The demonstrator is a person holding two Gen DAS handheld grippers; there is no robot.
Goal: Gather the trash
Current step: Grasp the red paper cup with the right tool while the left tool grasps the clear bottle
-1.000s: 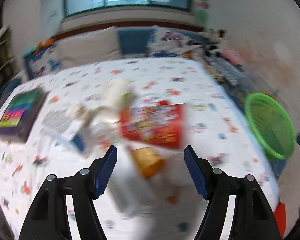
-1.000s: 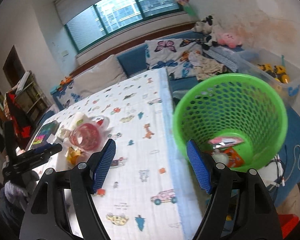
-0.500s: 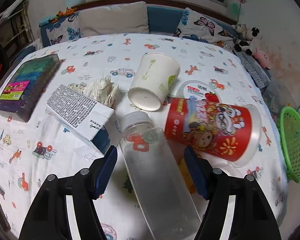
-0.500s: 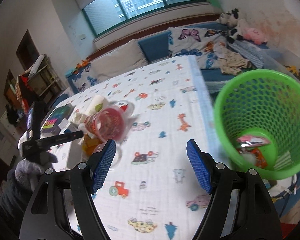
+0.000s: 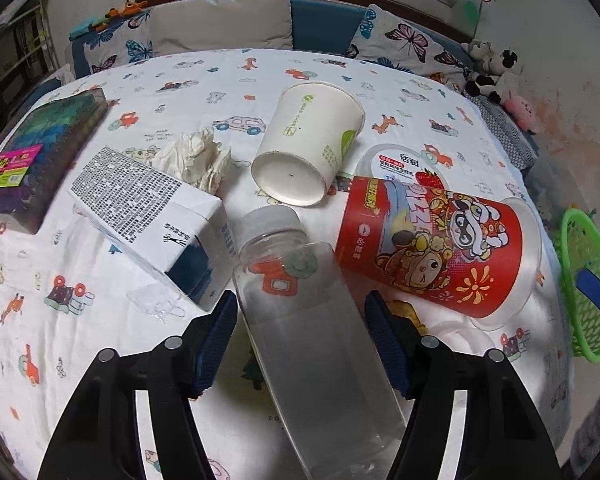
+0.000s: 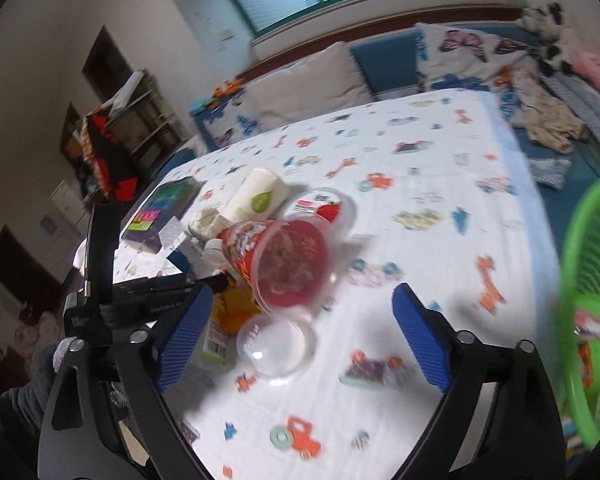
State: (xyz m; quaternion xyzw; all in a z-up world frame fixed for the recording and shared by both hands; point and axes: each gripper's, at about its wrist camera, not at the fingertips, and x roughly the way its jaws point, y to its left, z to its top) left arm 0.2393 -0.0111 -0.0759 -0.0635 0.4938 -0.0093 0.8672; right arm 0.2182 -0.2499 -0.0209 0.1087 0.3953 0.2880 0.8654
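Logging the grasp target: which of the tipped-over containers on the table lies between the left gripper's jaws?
The clear plastic bottle with the white cap. The white paper cup and red cartoon cup lie beyond the closing jaws.

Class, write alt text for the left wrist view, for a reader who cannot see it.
The left gripper closes its blue fingers around a clear plastic bottle lying on a cartoon-print tablecloth. Beyond it lie a red printed cup, a white paper cup, a carton and a crumpled tissue.
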